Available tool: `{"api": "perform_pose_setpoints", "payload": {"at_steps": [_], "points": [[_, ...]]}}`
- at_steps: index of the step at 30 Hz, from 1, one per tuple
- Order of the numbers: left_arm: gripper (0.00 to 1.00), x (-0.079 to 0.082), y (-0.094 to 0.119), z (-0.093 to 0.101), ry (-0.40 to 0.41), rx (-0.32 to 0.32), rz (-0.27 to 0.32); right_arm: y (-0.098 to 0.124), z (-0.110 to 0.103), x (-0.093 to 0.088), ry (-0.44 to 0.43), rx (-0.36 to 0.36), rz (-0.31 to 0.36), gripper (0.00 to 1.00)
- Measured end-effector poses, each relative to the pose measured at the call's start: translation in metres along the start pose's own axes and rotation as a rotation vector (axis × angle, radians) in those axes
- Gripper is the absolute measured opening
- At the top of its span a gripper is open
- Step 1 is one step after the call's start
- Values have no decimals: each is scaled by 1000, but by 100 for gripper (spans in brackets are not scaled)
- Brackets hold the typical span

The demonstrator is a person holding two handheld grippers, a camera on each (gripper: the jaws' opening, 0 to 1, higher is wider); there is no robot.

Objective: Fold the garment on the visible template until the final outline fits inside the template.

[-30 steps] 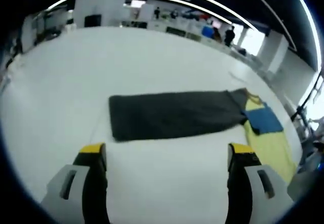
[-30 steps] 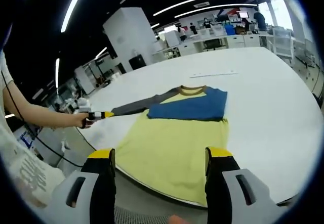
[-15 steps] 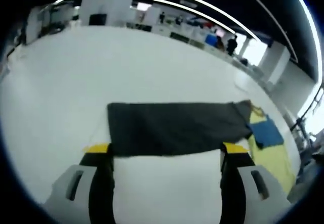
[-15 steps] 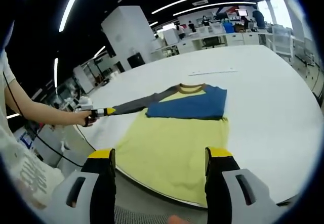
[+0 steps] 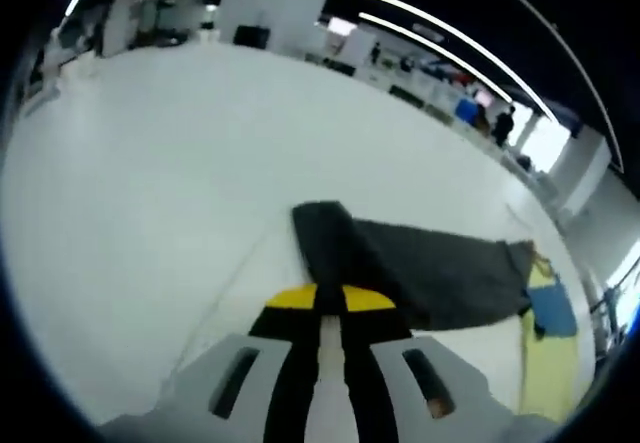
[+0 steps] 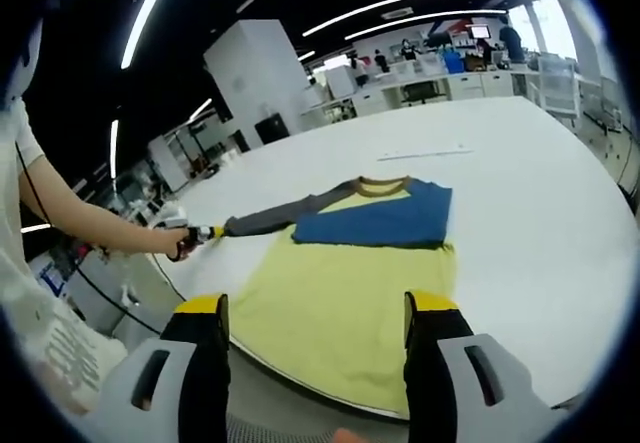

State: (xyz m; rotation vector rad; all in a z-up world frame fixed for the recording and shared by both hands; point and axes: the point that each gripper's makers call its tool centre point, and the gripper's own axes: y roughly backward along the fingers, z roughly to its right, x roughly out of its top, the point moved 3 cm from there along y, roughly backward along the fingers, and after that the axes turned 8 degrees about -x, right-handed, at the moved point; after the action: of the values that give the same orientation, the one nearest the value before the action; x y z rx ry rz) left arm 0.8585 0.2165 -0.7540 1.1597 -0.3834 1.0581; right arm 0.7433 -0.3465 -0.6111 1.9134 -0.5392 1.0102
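Note:
A long-sleeved shirt lies flat on the white round table (image 6: 540, 213): yellow body (image 6: 350, 293), blue sleeve (image 6: 375, 223) folded across the chest, grey sleeve (image 6: 275, 218) stretched out to the left. In the left gripper view my left gripper (image 5: 330, 298) has its yellow-tipped jaws pressed together on the cuff end of the grey sleeve (image 5: 420, 268), which bunches up just ahead of them. The right gripper view shows that left gripper (image 6: 203, 233) in a person's hand at the sleeve's tip. My right gripper (image 6: 320, 313) is open, off the near hem, holding nothing.
A thin marked line (image 6: 420, 152) runs on the table beyond the collar, and another faint line (image 5: 235, 278) passes left of the sleeve. The table edge (image 6: 300, 378) is close below the hem. A person's arm (image 6: 90, 225) reaches in from the left. Desks and people stand far behind.
My left gripper has gone from open beside the sleeve to shut on its cuff end, which is now bunched up. The right gripper has barely moved.

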Motion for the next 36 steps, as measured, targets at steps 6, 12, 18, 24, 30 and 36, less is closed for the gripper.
{"api": "perform_pose_setpoints", "payload": {"at_steps": [6,12,18,24,30,36], "points": [[0,3,-6,-11,50,24,22,-3,-9,5,4,19,37,69],[0,20,3,-8,83,12,108,-6,-11,4,3,28,35,69],[0,32,13,0,59,-19,155,-8,-13,6,-4,38,44,69],[0,37,18,13,38,-45,177,-6,-14,5,-4,44,50,69],[0,57,21,32,-12,-82,221,-3,-14,5,-7,43,58,69],[0,85,24,56,-80,-127,268,0,-11,4,-18,36,70,69]]}}
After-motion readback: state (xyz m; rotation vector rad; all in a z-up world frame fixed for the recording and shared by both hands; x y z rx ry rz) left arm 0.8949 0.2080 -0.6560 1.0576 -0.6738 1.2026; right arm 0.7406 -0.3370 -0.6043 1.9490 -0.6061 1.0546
